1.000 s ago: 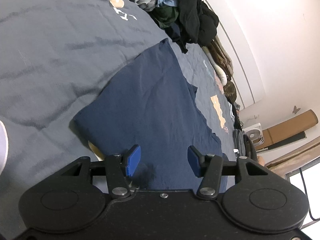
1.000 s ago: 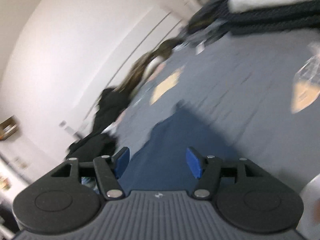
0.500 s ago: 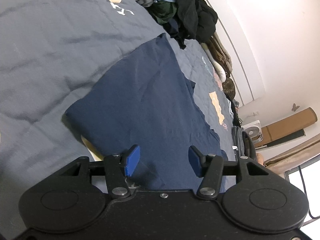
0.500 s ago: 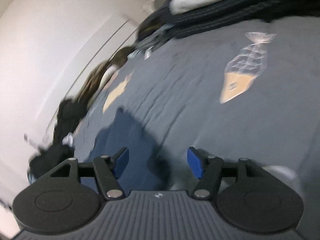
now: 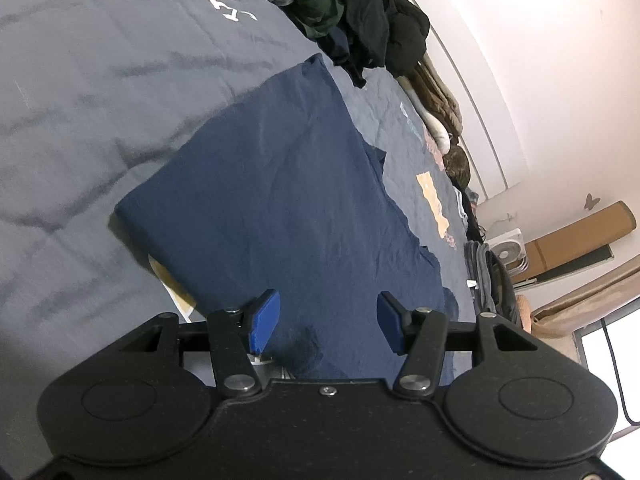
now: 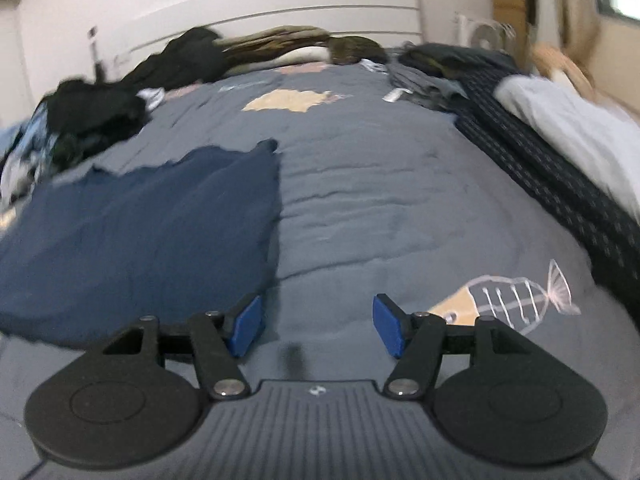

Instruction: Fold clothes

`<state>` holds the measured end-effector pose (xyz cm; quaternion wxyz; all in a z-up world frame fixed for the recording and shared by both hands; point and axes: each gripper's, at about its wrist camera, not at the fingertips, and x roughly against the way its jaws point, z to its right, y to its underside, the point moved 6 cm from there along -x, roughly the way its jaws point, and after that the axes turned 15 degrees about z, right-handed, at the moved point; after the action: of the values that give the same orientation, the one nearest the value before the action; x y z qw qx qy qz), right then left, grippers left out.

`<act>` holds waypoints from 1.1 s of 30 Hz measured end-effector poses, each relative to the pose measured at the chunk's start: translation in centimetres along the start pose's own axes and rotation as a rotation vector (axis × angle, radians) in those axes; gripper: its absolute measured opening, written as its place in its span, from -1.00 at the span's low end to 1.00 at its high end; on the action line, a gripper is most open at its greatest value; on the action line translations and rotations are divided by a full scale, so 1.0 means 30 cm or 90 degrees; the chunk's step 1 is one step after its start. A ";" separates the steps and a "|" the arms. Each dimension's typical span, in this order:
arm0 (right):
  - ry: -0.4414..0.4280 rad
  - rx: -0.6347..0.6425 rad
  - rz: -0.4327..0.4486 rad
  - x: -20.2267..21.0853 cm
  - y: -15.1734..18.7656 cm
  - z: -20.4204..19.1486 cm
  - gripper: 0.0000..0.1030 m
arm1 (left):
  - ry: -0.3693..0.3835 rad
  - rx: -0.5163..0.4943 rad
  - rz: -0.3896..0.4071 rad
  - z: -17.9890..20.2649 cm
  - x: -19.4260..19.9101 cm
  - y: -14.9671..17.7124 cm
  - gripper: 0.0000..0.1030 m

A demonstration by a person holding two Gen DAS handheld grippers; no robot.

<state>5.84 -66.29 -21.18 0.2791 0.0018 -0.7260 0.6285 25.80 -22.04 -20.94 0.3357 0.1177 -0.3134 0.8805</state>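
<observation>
Navy garment (image 5: pixel 280 200) flat on grey duvet (image 5: pixel 80 80); lettering unreadable.

One navy garment (image 5: pixel 280 200) spread flat on one grey bed cover (image 5: pixel 100 80); one heap of unfolded clothes (image 5: pixel 360 12); one fan (image 5: pixel 506 250); two tongs, left (image 5: pixel 326 320) and right (image 6: pixel 316 324).

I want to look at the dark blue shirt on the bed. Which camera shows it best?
The left wrist view. There the dark blue shirt is sharp and nearly whole, lying flat on the grey bed cover. The right wrist view is blurry and shows the shirt at the left, cut off by the picture's edge.
</observation>
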 end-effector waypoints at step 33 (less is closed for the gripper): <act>-0.190 0.238 -0.035 -0.024 0.017 -0.117 -0.22 | -0.012 -0.013 -0.014 -0.007 -0.022 0.025 0.09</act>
<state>7.68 -63.22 -21.73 0.1806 0.1662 -0.6300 0.7368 25.80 -22.68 -21.73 0.3438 0.1260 -0.3242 0.8723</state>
